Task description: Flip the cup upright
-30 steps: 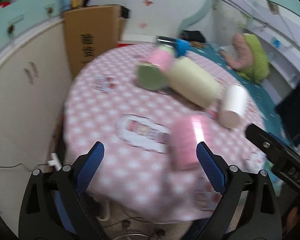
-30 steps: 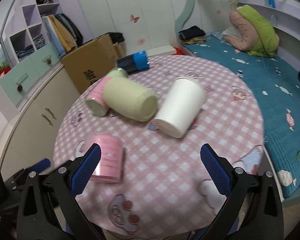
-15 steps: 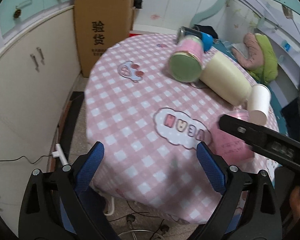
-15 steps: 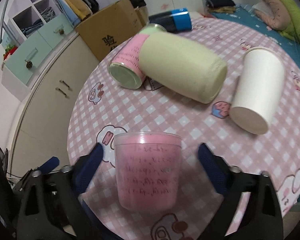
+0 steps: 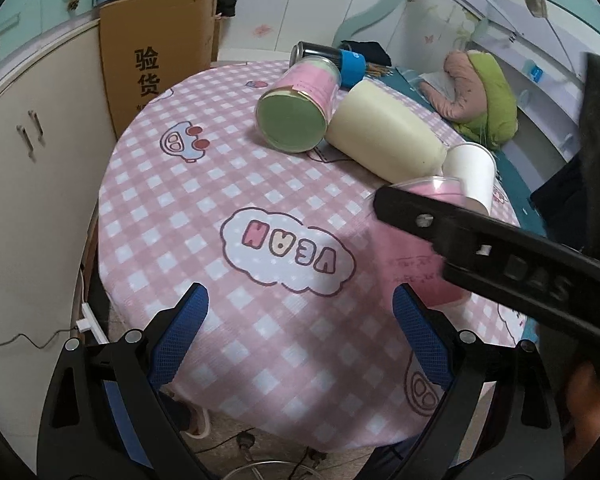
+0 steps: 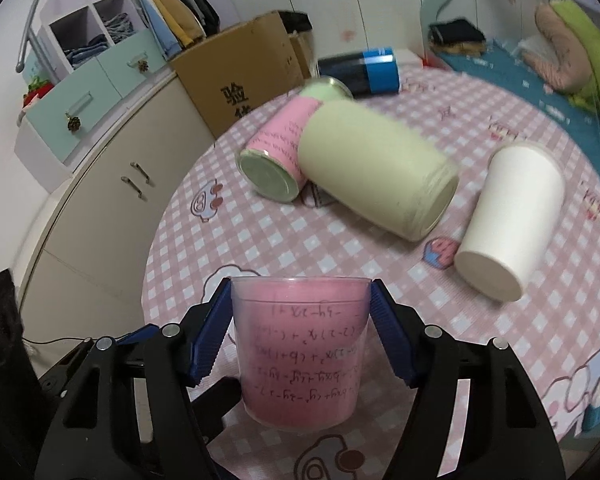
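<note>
A round tabletop (image 6: 260, 240) covered in a pink checked cloth fills the frame. At the bottom centre of the right wrist view, the right gripper (image 6: 300, 332) is closed on a pink cup (image 6: 300, 356), its blue pads pressed against both sides near the rim; the cup stands upright with its open mouth at the top and handwritten lines on its side. Further up the frame lie a pink-and-green jar (image 6: 280, 160), a pale yellow jar (image 6: 376, 172), a white cup (image 6: 508, 220) and a dark can with a blue band (image 6: 360, 70), all on their sides. In the left wrist view, the left gripper (image 5: 300, 344) is wide open at the bottom centre, holding nothing, over the near tabletop edge.
</note>
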`<move>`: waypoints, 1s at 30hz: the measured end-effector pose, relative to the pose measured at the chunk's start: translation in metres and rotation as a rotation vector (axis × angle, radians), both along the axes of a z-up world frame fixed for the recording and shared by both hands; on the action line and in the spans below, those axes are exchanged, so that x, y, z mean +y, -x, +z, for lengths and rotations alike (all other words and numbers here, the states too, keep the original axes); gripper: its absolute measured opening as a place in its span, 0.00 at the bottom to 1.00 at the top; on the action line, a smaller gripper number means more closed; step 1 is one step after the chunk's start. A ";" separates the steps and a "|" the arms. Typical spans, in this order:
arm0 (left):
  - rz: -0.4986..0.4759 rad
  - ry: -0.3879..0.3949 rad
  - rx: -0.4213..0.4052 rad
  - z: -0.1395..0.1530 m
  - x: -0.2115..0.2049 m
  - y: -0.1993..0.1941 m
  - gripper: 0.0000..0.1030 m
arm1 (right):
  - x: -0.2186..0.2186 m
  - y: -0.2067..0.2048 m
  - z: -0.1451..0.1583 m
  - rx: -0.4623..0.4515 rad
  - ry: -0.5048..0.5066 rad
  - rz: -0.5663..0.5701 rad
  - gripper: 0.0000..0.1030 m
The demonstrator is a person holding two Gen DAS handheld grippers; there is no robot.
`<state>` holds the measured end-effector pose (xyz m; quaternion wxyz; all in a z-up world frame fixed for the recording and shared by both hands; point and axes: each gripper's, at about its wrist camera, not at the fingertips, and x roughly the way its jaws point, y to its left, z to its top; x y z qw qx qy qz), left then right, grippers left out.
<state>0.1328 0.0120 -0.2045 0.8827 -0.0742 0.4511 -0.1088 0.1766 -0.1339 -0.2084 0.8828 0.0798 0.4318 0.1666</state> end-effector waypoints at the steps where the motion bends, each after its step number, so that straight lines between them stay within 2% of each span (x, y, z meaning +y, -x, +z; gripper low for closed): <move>1: 0.000 0.014 0.003 -0.001 -0.001 -0.001 0.91 | 0.000 0.002 0.002 -0.023 0.011 -0.005 0.63; 6: -0.052 0.063 -0.007 0.004 -0.010 0.005 0.91 | -0.008 0.003 -0.001 -0.063 0.016 -0.030 0.63; 13: -0.024 0.030 0.004 -0.002 -0.016 0.000 0.91 | -0.009 0.013 -0.002 -0.093 -0.005 -0.022 0.63; 21: -0.024 0.007 0.009 -0.004 -0.014 0.009 0.91 | -0.006 0.027 0.000 -0.100 0.015 -0.016 0.66; 24: -0.025 0.006 0.005 -0.001 -0.013 0.015 0.91 | -0.006 0.038 0.001 -0.108 0.006 -0.016 0.72; 30: -0.041 -0.029 -0.045 0.014 -0.014 0.036 0.91 | -0.011 0.059 0.013 -0.149 -0.010 -0.033 0.75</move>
